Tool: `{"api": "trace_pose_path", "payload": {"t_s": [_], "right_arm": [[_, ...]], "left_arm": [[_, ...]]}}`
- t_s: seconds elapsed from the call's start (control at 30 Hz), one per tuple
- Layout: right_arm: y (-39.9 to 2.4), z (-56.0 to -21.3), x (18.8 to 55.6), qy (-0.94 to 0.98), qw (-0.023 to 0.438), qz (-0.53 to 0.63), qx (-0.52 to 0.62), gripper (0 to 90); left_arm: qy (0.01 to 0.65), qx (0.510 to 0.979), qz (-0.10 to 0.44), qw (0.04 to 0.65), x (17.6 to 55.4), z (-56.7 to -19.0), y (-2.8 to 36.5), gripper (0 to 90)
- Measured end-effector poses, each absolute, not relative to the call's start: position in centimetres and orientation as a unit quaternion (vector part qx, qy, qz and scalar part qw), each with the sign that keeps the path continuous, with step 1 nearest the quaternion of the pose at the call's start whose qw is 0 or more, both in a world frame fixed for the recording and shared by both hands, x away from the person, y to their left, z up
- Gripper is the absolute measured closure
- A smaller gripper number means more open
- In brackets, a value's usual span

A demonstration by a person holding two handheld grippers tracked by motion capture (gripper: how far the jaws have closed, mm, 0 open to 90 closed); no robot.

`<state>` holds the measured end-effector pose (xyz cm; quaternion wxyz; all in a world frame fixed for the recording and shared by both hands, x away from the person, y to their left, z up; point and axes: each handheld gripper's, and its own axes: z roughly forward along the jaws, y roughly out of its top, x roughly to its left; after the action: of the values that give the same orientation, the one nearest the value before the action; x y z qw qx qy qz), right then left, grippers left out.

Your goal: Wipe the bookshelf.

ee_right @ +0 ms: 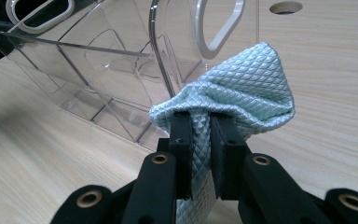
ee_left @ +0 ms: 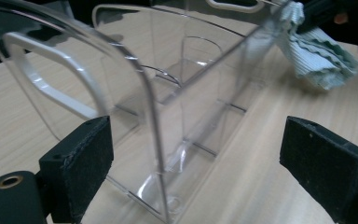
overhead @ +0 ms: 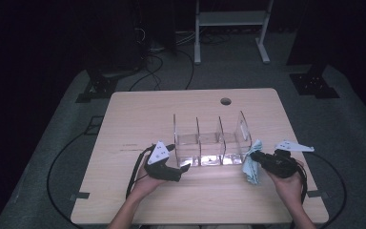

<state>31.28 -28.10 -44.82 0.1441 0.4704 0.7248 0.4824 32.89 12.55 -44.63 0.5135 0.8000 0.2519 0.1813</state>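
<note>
Tabletop (overhead: 138, 114) lies bare along its far and left sides, giving open room around the clear organizer (overhead: 212, 140) standing near the middle with 3 compartments. The organizer's front edge sits between both hands, close to the near edge of the table.

The left gripper view shows the organizer's end wall and its handle cutout (ee_left: 51, 79) close up, with the wall's lower edge between the spread pads (ee_left: 81, 163), neither pad pressing on it. The right gripper view shows the pale blue cloth (ee_right: 242, 88) pinched tight between the right gripper (ee_right: 200, 140) jaws, bunched up beside the organizer's other end.

From the high view, the left gripper (overhead: 183, 169) points right at the organizer's left end, and the right hand (overhead: 288, 183) angles left, cloth hanging just beside the right end.
</note>
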Motion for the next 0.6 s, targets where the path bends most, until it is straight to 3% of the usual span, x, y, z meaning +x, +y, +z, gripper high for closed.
{"api": "trace_pose_path", "payload": {"t_s": [0.4, 0.6], "right_arm": [[-27.9, -44.9, 31.4, 0.727, 0.144, 0.483, 0.466, 79.7], [-28.0, -44.9, 31.5, 0.728, 0.144, 0.485, 0.463, 79.7]], "left_arm": [[0.236, 0.787, 0.179, 0.541, 35.1, -43.9, 12.9, 8.9], [0.218, 0.794, 0.160, 0.544, 35.8, -44.0, 12.7, 20.8]]}}
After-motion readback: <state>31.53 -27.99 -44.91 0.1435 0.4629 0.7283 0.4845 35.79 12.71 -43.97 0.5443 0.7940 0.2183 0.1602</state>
